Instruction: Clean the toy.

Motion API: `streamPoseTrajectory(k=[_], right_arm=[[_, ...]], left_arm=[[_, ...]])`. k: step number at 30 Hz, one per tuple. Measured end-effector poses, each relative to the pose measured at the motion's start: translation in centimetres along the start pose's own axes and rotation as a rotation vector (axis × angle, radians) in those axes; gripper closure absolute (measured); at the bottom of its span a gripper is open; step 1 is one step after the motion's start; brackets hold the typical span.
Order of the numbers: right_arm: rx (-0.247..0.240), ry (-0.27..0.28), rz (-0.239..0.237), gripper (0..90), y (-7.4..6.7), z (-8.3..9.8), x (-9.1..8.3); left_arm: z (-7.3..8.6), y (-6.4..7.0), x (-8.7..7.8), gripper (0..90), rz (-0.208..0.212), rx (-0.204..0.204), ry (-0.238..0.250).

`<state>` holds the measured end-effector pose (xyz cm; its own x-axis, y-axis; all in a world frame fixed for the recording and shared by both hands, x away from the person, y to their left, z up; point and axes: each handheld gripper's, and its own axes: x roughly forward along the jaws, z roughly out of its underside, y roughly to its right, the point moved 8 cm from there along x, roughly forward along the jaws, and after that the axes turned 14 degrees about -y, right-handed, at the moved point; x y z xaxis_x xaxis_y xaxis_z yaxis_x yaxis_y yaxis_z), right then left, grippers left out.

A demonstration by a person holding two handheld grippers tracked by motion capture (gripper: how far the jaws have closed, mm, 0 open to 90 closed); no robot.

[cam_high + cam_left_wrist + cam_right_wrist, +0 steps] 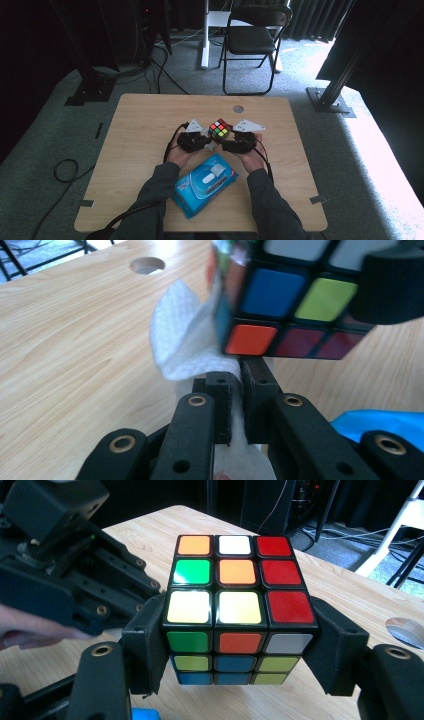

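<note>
A light wooden table [140,125] with rounded corners and a round hole [238,108] near its far edge is seen, a blue wet-wipe pack [205,185] laid flat near the front.

I see a cube [239,615] with black edges and stickers in orange, white, red, green, yellow and blue. My black grippers [194,141] hold it and a white wipe [187,340]. The pack [205,184] is blue, the table [145,120] pale wood-grain.
</note>
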<state>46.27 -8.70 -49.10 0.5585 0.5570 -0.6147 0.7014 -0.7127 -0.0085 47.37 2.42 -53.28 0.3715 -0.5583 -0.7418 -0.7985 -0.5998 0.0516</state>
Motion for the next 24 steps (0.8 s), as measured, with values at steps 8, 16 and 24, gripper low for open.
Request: streamPoseTrajectory(k=[8,16,24], right_arm=[[0.003,0.006,0.000,34.3,-0.1,-0.2,0.1],[0.009,0.009,0.007,34.3,0.1,-0.2,0.2],[0.016,0.005,0.015,34.3,0.2,-0.2,0.3]], left_arm=[[-0.2,1.7,0.4,84.0,0.011,0.078,-0.017],[-0.3,3.1,0.6,83.9,0.031,0.146,-0.034],[-0.3,4.4,0.7,83.7,0.029,0.213,-0.059]])
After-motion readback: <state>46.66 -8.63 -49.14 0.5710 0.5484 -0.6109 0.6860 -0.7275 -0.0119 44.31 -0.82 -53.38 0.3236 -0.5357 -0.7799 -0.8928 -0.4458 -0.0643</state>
